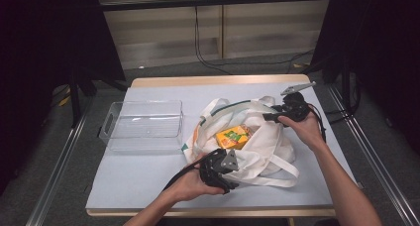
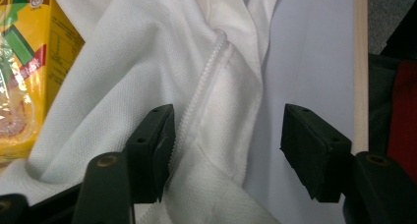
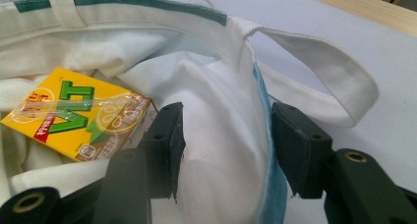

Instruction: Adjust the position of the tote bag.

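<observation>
So I'm working a white tote bag (image 1: pixel 247 137) that's slumped around the middle of the desk (image 1: pixel 148 186), a bit toward the right edge, with a yellow drink carton (image 1: pixel 233 137) lying inside its open mouth. My left gripper (image 1: pixel 218 167) is at the bag's near rim, jaws about half open with a seamed fold of the cloth sitting between them; one pad is right against the seam, the other stands clear, so no real pinch. My right gripper (image 1: pixel 277 116) is at the far rim by the green-trimmed edge, jaws likewise half open straddling the bag wall, not clamped. Looks to me like the spread-the-bag-open step, getting at the carton. A clear plastic bin (image 1: pixel 143 124) waits near the desk's left edge, probably where it goes. Next move needs both jaws closing on cloth only, then pulling the rims apart without dragging the carton deeper.
</observation>
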`<state>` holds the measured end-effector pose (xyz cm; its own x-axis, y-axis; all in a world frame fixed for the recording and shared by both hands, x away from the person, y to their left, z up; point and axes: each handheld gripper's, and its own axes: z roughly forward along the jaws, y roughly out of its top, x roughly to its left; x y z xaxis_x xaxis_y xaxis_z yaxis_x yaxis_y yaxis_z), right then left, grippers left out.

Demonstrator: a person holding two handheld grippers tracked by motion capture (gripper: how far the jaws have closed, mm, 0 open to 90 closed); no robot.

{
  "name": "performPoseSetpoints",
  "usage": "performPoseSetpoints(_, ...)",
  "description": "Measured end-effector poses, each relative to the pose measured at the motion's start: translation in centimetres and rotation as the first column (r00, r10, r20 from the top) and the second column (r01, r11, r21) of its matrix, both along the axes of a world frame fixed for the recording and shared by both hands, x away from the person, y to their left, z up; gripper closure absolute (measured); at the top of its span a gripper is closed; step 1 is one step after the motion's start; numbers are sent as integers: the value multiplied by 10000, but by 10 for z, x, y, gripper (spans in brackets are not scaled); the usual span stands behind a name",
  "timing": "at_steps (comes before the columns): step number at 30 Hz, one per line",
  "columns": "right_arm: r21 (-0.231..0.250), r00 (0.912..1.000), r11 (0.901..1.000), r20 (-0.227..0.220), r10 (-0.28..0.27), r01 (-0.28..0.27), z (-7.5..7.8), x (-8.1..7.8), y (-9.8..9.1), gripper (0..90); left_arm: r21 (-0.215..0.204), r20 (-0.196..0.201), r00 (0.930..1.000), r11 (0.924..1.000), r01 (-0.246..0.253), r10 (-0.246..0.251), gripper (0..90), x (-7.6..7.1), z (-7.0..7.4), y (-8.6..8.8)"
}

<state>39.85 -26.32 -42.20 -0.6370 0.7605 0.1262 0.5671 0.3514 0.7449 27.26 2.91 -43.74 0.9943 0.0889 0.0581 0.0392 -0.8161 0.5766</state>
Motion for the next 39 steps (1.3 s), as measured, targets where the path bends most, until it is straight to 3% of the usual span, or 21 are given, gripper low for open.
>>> performPoseSetpoints(2,-82,9999,10000,-100,-38,37,-3,4,3,493,-368,207,9998,9993,75,-67,457,5,4,2)
performPoseSetpoints(4,-194,9999,9998,-139,70,-73,-5,7,4,524,-622,38,10000,9980,-66,69,475,9,5,2)
performPoseSetpoints(9,-258,9997,9997,-239,0,-6,-8,14,1,606,-81,152,9995,9996,269,-268,545,13,9,-4)
performPoseSetpoints(12,-8,9997,9999,-209,-138,138,-10,16,2,672,123,-301,9991,9994,318,-314,668,15,8,-5)
performPoseSetpoints(13,-66,9997,9999,-210,-126,125,-10,17,2,717,128,-410,9986,9994,336,-331,717,15,10,-4)
performPoseSetpoints(14,-259,9997,9995,-161,-173,169,-9,16,1,824,30,-538,9978,9992,392,-390,764,16,12,-2)
performPoseSetpoints(18,-257,9997,9996,-236,-112,106,-9,20,-2,852,-412,-1114,9922,9978,512,-555,779,15,22,7)
performPoseSetpoints(21,-397,9990,9984,-216,-401,392,-9,27,-3,864,-705,-1435,9871,9956,616,-712,787,13,24,9)
performPoseSetpoints(22,-357,9984,9983,-293,-482,471,-11,30,-3,865,-620,-1679,9827,9957,683,-779,789,12,24,10)
performPoseSetpoints(23,-385,9976,9978,-411,-564,548,-13,33,-4,865,-619,-1489,9862,9960,640,-726,791,9,23,9)
performPoseSetpoints(25,-407,9965,9966,-410,-730,714,-17,37,-5,867,-431,-1543,9833,9950,904,-960,800,4,20,9)
performPoseSetpoints(27,-296,9948,9951,-344,-956,946,-18,43,-6,869,-147,-1301,9866,9952,970,-981,803,-4,17,8)
performPoseSetpoints(31,-449,9932,9930,-358,-1108,1092,-22,48,-4,870,-37,-1478,9836,9946,1039,-1033,829,-4,10,12)
performPoseSetpoints(34,-448,9917,9918,-404,-1218,1199,-29,51,-4,871,539,-1626,9801,9909,1237,-1135,845,-11,-2,10)
performPoseSetpoints(35,-350,9872,9897,-744,-1414,1391,-35,54,-8,871,736,-1708,9810,9917,1059,-920,845,-16,-8,9)
performPoseSetpoints(36,-350,9872,9897,-744,-1414,1391,-35,54,-8,871,869,-1604,9833,9911,1011,-863,845,-17,-9,8)
performPoseSetpoints(39,-648,9871,9879,-671,-1453,1410,-39,55,-4,873,612,-1952,9761,9921,1092,-954,847,-10,-7,9)
